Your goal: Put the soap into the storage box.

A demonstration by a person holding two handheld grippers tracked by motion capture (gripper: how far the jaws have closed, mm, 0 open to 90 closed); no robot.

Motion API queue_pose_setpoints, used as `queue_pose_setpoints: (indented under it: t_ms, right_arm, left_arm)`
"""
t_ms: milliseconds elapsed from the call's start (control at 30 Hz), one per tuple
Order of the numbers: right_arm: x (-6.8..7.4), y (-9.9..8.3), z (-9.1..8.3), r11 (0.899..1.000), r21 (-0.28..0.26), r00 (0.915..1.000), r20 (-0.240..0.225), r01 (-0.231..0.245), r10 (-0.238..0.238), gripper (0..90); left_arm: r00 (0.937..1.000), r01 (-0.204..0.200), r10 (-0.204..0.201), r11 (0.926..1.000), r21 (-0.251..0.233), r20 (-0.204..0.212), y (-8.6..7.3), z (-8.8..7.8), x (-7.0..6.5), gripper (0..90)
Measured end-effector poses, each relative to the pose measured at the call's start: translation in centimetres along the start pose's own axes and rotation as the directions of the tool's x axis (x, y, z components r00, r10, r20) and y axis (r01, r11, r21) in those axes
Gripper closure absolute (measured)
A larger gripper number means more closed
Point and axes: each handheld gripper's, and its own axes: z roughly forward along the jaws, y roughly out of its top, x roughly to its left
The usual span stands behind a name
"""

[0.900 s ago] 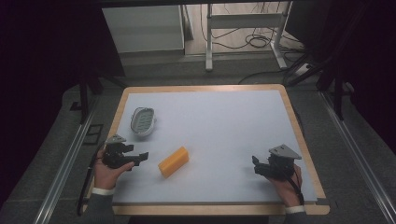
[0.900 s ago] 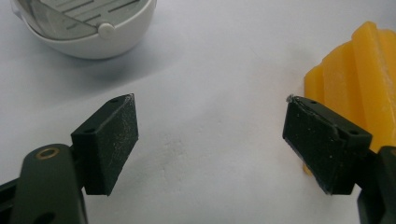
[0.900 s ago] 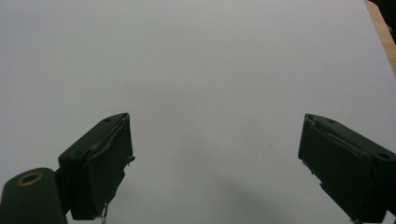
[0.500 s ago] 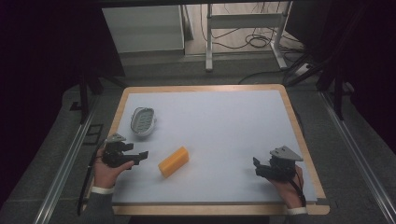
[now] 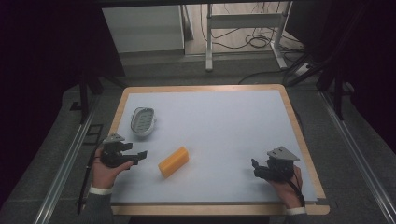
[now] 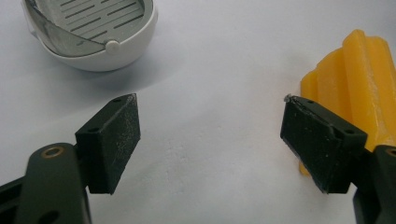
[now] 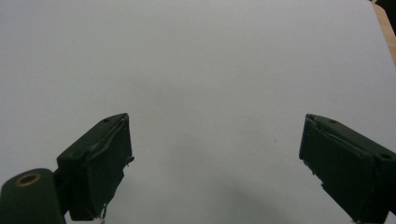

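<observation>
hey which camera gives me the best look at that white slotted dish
The left gripper view: the white dish is close up, showing its grey slotted insert and rim, though its top is cropped. The high view shows it whole but small, beyond the left gripper.

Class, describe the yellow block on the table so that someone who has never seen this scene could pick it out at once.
Start at the wood-edged table with its pale sheet. On its near left part, just ahead of the left gripper, lies the yellow block, set on a slant. It is ridged and bright yellow, unlike the white oval dish with a grey slotted insert farther back.
</observation>
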Motion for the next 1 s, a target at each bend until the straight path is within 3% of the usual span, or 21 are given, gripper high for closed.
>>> queue_pose_setpoints:
  t_ms: [667,900,1000]
  right_arm:
    - [-1.0,0.2,-1.3,0.999,-0.025,0.9992,0.015,-0.037,0.037,9.2]
    - [-1.2,0.2,-1.5,0.999,-0.025,0.9991,0.015,-0.040,0.041,9.2]
    - [-1.2,0.2,-1.5,0.999,-0.023,0.9989,0.014,-0.043,0.044,9.2]
  left_arm:
    - [0.9989,-0.036,0.037,0.9990,0.026,-0.030,1.1,-0.9,-1.6,20.7]
    - [0.9934,-0.102,0.104,0.9936,0.049,-0.049,2.9,-1.9,-3.0,20.4]
    - [0.9922,-0.112,0.114,0.9923,0.053,-0.050,3.2,-2.1,-3.2,20.2]
